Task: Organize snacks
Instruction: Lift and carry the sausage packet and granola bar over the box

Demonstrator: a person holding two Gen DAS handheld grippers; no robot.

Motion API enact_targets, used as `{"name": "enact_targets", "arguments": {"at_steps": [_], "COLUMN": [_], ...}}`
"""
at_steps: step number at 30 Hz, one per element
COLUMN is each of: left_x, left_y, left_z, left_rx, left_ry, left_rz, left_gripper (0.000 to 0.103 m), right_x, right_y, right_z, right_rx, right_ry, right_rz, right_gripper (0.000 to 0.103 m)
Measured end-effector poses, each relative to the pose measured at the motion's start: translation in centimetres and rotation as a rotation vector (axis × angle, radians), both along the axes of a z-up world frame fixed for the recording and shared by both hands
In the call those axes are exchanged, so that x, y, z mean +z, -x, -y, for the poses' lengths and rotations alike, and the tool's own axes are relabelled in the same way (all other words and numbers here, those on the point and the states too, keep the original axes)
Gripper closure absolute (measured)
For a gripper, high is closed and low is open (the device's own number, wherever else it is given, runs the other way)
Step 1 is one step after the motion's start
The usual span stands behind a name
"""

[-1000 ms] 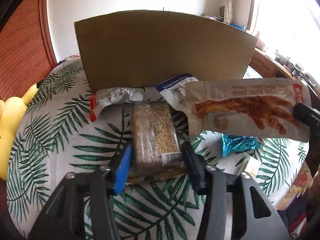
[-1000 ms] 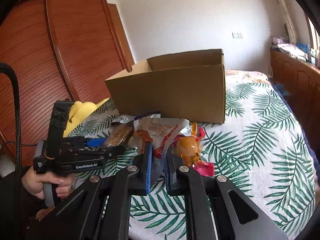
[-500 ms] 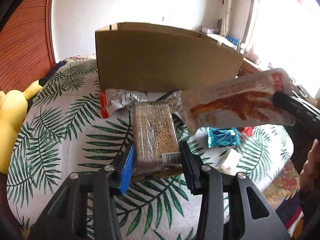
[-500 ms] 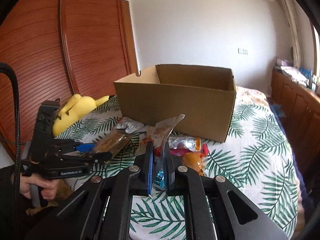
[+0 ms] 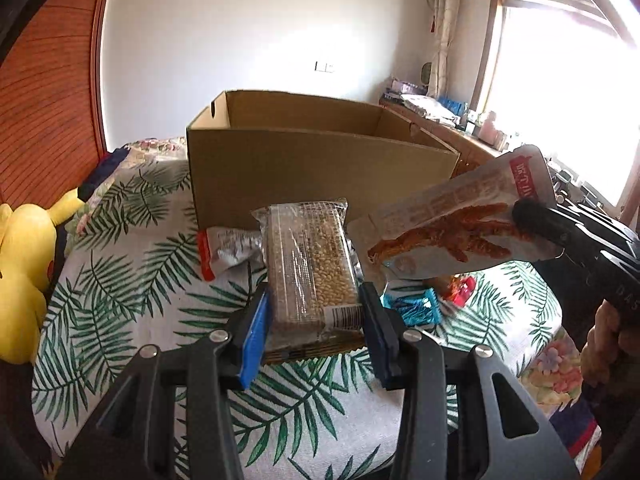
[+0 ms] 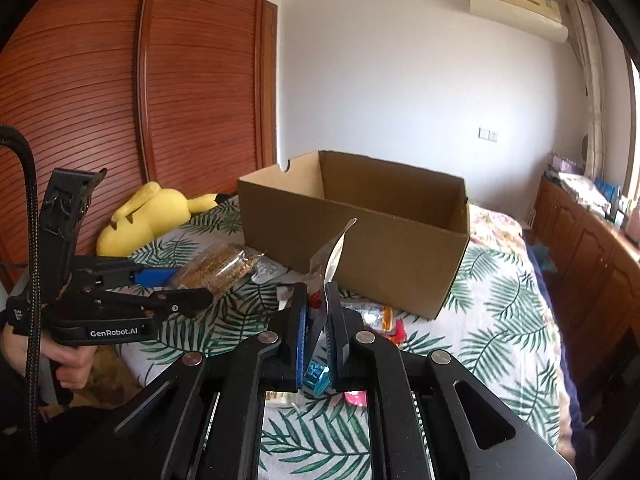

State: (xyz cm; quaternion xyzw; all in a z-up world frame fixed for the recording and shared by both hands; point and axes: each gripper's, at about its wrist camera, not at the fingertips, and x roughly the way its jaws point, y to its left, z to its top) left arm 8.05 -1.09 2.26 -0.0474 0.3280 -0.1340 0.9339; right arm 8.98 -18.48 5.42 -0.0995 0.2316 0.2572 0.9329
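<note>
**A:** Both pairs of jaws are loaded. Our left gripper [image 5: 314, 330] is clamped across the near end of a clear-wrapped grain bar [image 5: 310, 270], which sticks straight out ahead of the jaws, clear of the bed.

**B:** And our right gripper [image 6: 316, 334] is pinched tight on the edge of a flat chicken-feet pouch [image 5: 460, 226], which stands up out of the jaws and flops toward the box.

**A:** So we're in the carry step: two snacks lifted, neither delivered. The open cardboard box [image 5: 320, 168] stands just beyond both sets of jaws, its near wall between us and the inside.

**B:** From what we can see of its interior, nothing is in there yet. Below and ahead of the jaws, loose packets lie on the leaf-print bedspread [image 5: 132, 280]: a silver and red packet [image 5: 226, 250] against the box wall, a small blue packet [image 5: 412, 308] under the pouch, red and orange ones [image 6: 386, 322] nearby.

**A:** Next, we judge, both loads need to clear that near wall, then go forward over the opening before either pair of jaws lets go.

**B:** The limp pouch could catch the rim; the bar is stiffer and should drop clean.
</note>
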Motion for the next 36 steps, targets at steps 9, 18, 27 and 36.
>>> {"name": "enact_targets", "arguments": {"at_steps": [9, 18, 27, 36], "left_x": [3.4, 6.6, 8.2, 8.2], "left_y": [-0.5, -2.7, -4.7, -7.4], "left_z": [0.1, 0.1, 0.3, 0.6], "left_rx": [-0.003, 0.010, 0.019, 0.027], "left_ry": [-0.012, -0.049, -0.079, -0.091], "left_rz": [0.066, 0.115, 0.141, 0.132], "left_gripper": [0.062, 0.062, 0.062, 0.061], "right_x": [3.0, 6.7, 8.1, 8.0], "right_y": [0.5, 0.2, -0.7, -2.8], "right_z": [-0.2, 0.0, -0.2, 0.1], "right_rx": [0.006, -0.003, -0.027, -0.071], "right_ry": [0.030, 0.025, 0.048, 0.077], "right_rz": [0.080, 0.170, 0.234, 0.250], "right_gripper": [0.098, 0.098, 0.098, 0.098]}}
